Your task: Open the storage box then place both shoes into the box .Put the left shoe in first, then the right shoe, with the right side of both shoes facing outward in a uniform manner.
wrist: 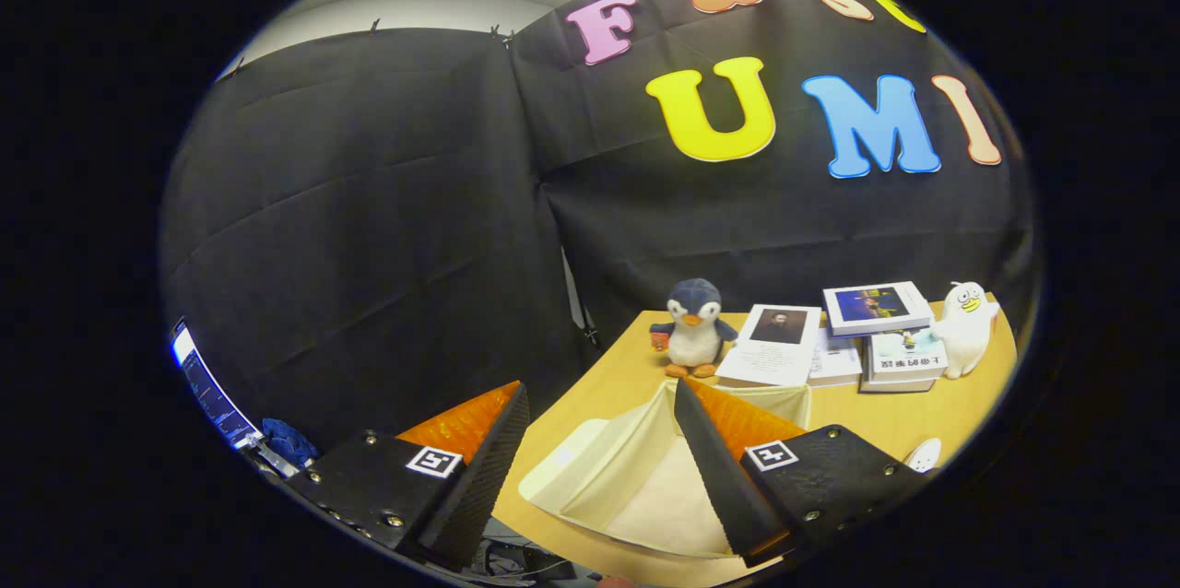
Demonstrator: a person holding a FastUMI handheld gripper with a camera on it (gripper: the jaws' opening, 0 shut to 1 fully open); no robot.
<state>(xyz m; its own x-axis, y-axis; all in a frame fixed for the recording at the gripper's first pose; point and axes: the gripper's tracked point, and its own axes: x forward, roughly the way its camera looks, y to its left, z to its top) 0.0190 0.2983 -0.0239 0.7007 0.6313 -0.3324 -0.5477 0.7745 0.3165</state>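
The tool (590, 468) hovers wide open and empty above the cream storage box (636, 477), which sits open on the wooden counter (876, 422), its interior between and just beyond the fingers. A shoe may be the white shape (924, 453) by the right finger; too little shows to tell. A penguin toy (693, 327), stacked books (848, 339) and a white plush (965, 327) crowd the far side. The risk: the soft box walls could fold or slide under a careless nudge.

cream box (590, 468), tan table (885, 417), navy-white penguin (693, 325)
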